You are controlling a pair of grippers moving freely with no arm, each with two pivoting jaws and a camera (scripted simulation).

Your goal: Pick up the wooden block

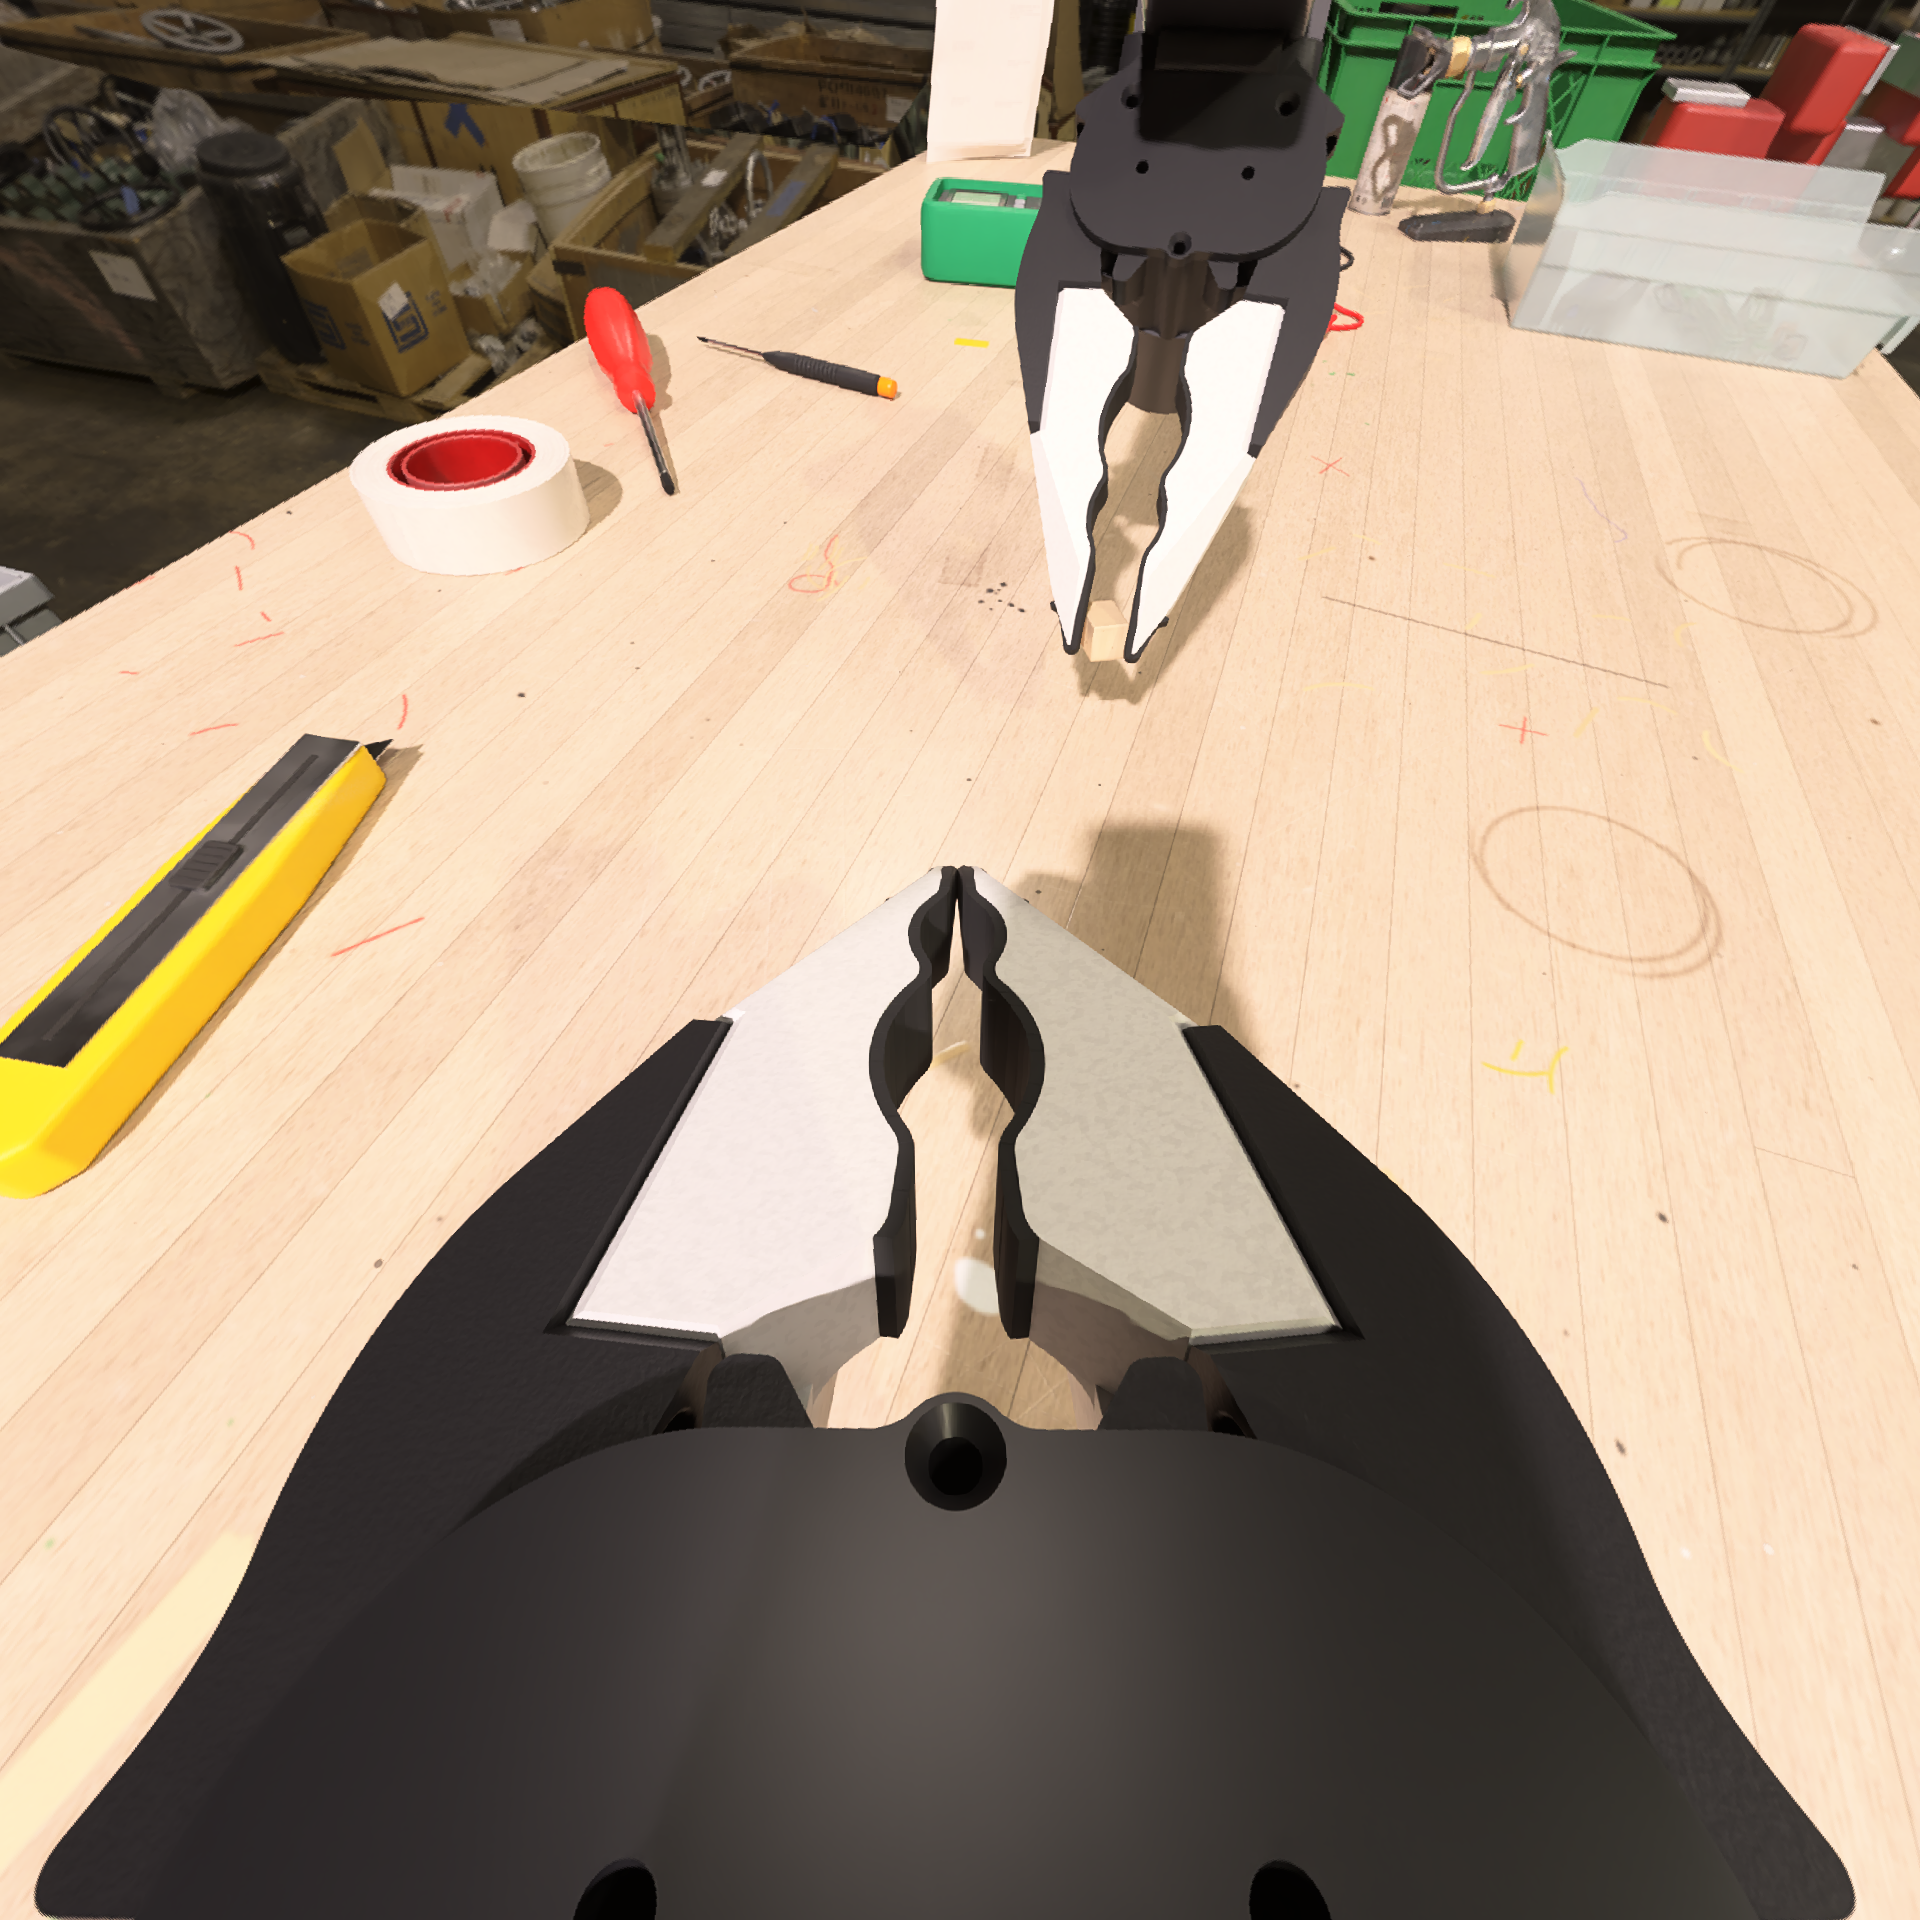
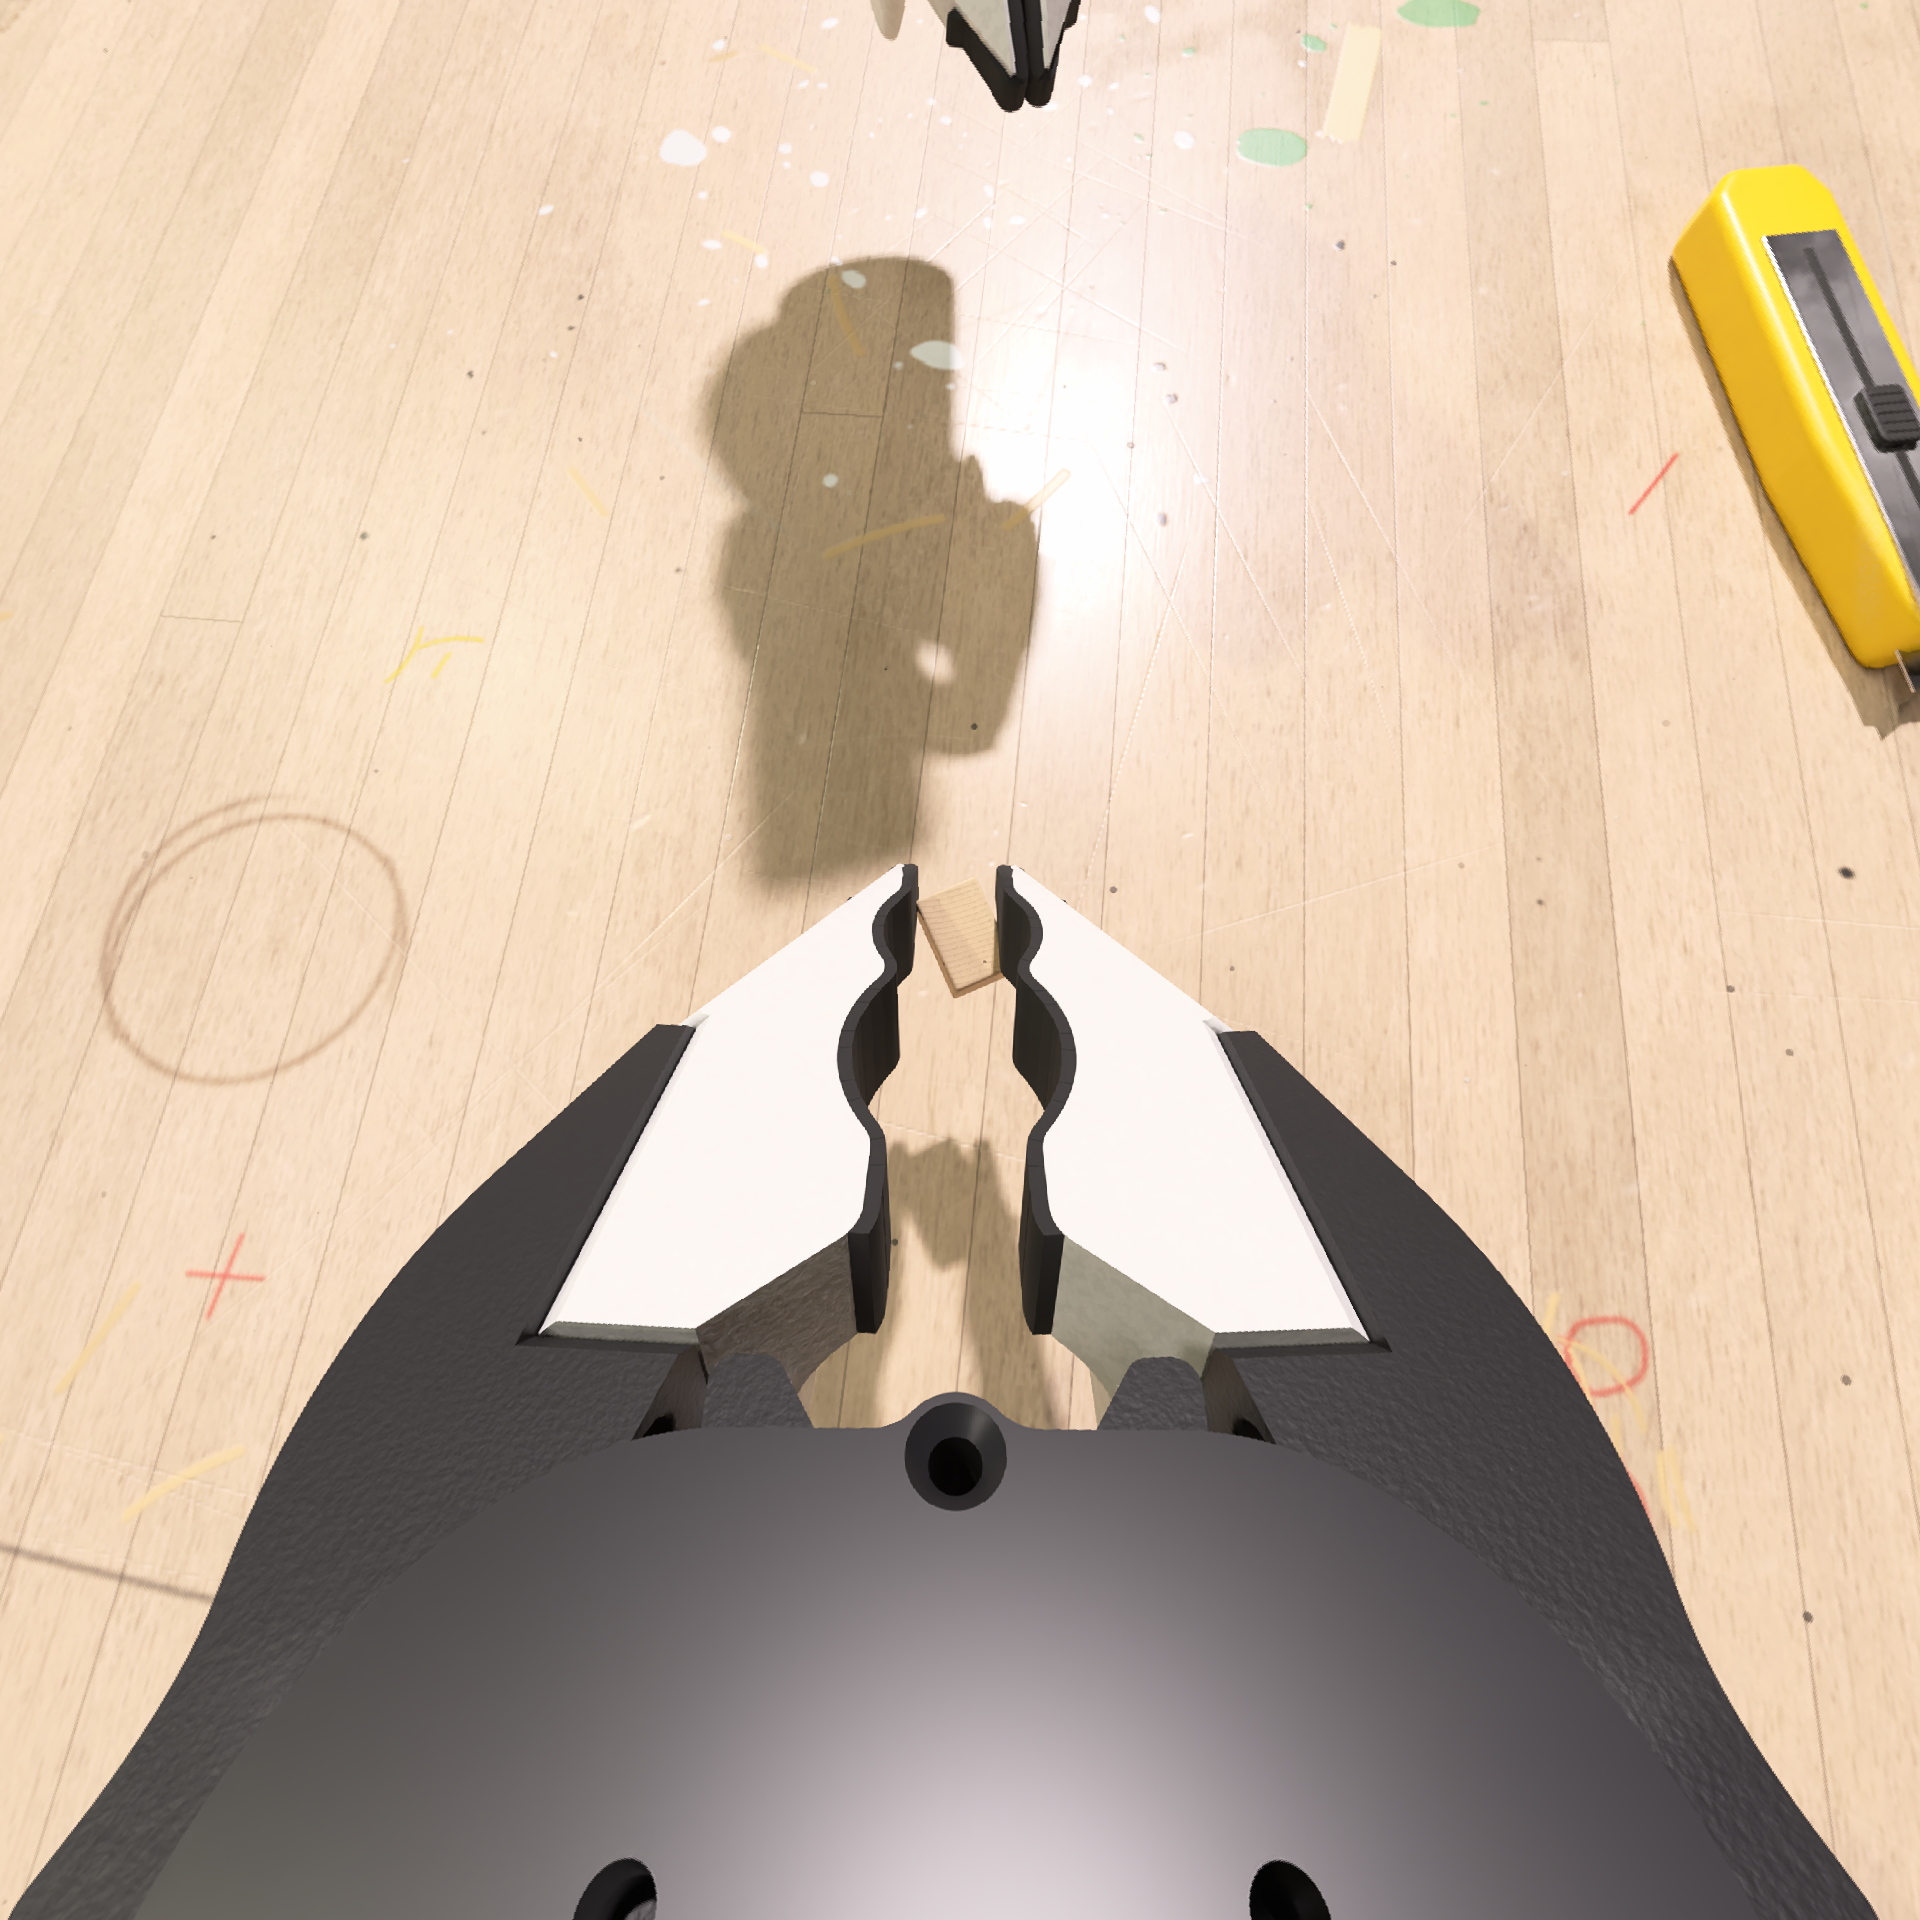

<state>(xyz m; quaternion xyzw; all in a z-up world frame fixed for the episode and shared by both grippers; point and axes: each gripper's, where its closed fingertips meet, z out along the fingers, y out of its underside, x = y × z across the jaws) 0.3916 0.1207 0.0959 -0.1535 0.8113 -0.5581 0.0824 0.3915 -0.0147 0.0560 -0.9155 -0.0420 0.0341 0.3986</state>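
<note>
Workbench point(image 1: 1351, 935) below; my right gripper point(image 2: 957, 883) clamps wooden block point(image 2: 961, 935), my left gripper point(image 1: 957, 878) closed, empty.

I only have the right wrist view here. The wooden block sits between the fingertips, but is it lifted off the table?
Observer: From the left wrist view, the wooden block hangs above its shadow, clear of the table, in the right gripper.
Operator: What is the left gripper doing?
Observer: The left gripper is closed and empty.
Operator: Anything beyond my frame?
Observer: A white tape roll and a red screwdriver.
</note>
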